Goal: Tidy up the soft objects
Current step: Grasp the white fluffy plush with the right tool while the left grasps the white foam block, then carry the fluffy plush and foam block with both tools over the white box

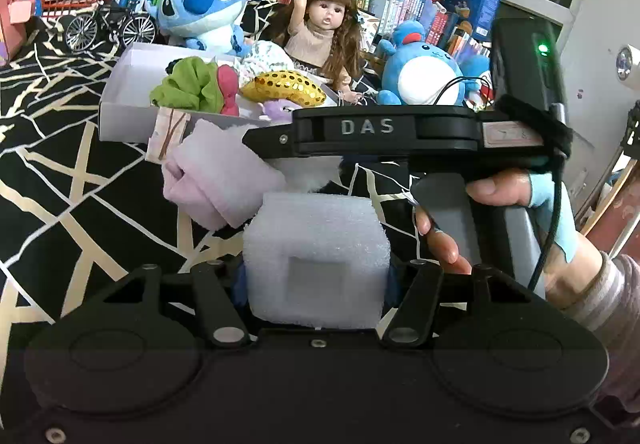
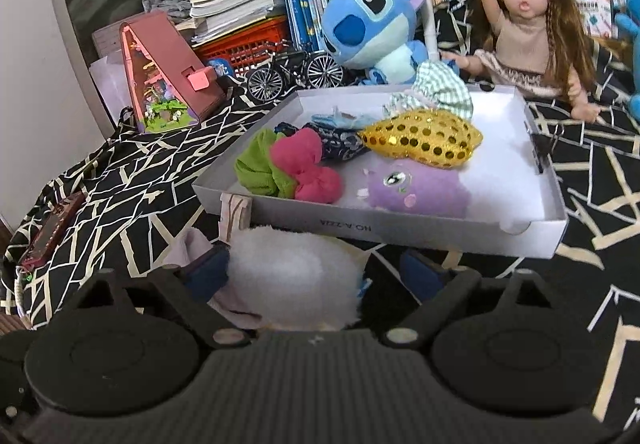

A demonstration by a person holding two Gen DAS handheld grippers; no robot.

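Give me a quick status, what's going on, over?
Left gripper shut on foam block. Right gripper open around white fluffy item. White box ahead, partly filled. Pink cloth roll beside block.

Gold sequined heart (image 2: 422, 137) (shiny) in white box (image 2: 460, 230); black-and-cream cloth (image 2: 120, 180).

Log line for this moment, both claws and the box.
left claw: shut on foam block | right claw: open around white fluff | box: holds soft toys
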